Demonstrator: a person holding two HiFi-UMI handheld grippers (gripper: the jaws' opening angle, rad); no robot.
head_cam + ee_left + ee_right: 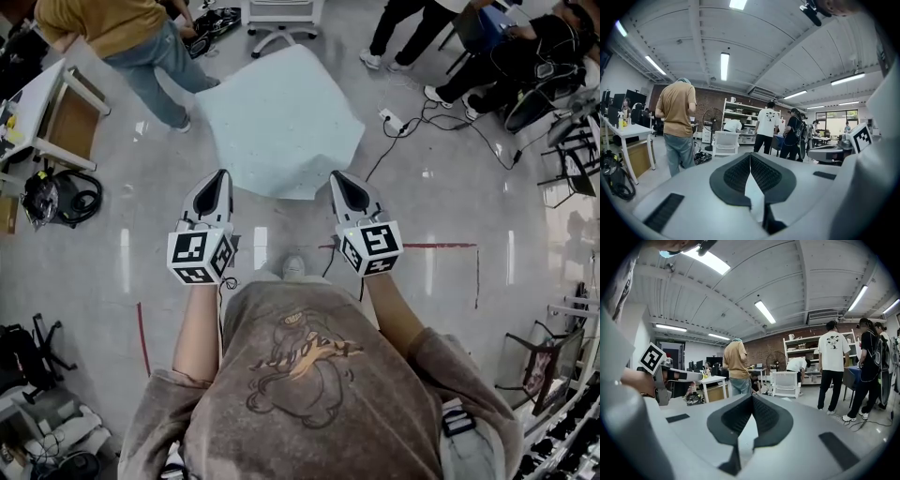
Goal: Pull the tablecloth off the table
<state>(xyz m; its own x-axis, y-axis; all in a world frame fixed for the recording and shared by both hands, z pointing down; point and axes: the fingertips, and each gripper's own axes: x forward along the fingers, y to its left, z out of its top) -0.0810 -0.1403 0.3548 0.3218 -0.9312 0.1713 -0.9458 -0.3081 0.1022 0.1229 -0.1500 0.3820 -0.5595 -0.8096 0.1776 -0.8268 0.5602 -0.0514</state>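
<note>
The pale blue-green tablecloth (281, 122) spreads out ahead of me above the grey floor, and whatever is under it stays hidden. My left gripper (222, 176) is shut on its near left corner and my right gripper (339, 176) on its near right corner, side by side at the same height. In the left gripper view a sliver of the cloth (753, 192) is pinched between the black pads of the left gripper (750, 154). The right gripper view likewise has cloth (744, 437) caught in the right gripper (752, 396).
A person in a tan shirt and jeans (131, 47) stands just left of the cloth beside a white desk (37, 103). A white office chair (281, 19) is behind it. Cables (441, 117) and seated people (525, 56) fill the right. Red tape (441, 246) marks the floor.
</note>
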